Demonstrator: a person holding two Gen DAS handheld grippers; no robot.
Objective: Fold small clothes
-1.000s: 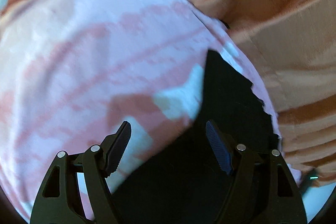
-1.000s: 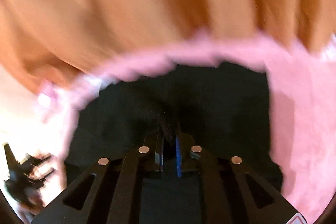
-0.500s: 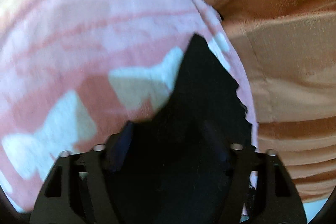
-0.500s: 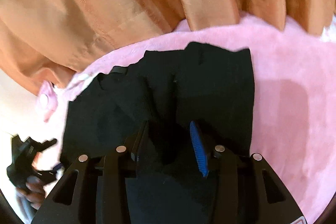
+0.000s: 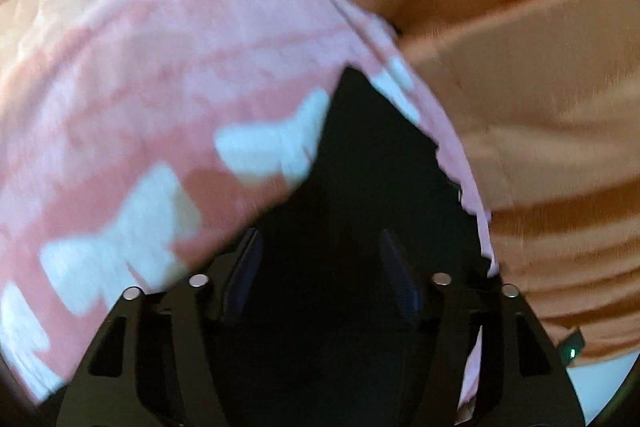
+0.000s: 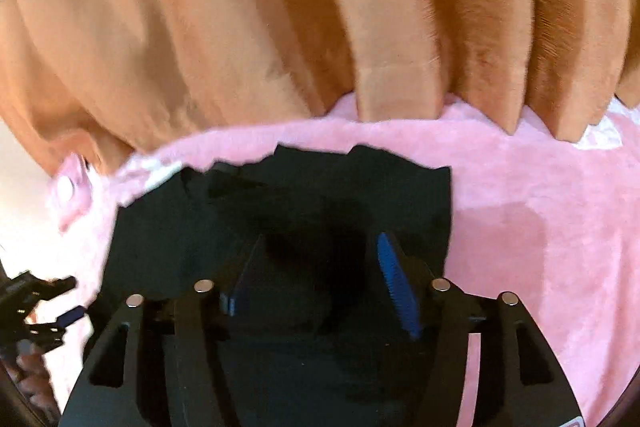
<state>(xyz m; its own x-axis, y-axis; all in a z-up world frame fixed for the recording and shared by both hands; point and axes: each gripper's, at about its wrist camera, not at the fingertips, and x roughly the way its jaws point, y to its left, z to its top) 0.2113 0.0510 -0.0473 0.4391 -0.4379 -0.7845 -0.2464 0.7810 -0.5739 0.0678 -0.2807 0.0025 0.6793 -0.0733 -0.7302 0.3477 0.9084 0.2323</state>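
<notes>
Lying flat on pink blanket (image 6: 540, 227), black garment (image 6: 320, 195); both tools' jaws just opening, gripping nothing.

We see a pink fleece blanket (image 6: 540, 227) with white bow shapes (image 5: 272, 147) as the carrying surface. A black garment (image 6: 280, 211) lies flat directly on it, near the far edge, where an orange pleated curtain (image 6: 280, 19) meets the blanket.

My right gripper (image 6: 320, 267) and left gripper (image 5: 320, 267) both point steeply down, jaws just opened apart, pressing on nothing.
</notes>
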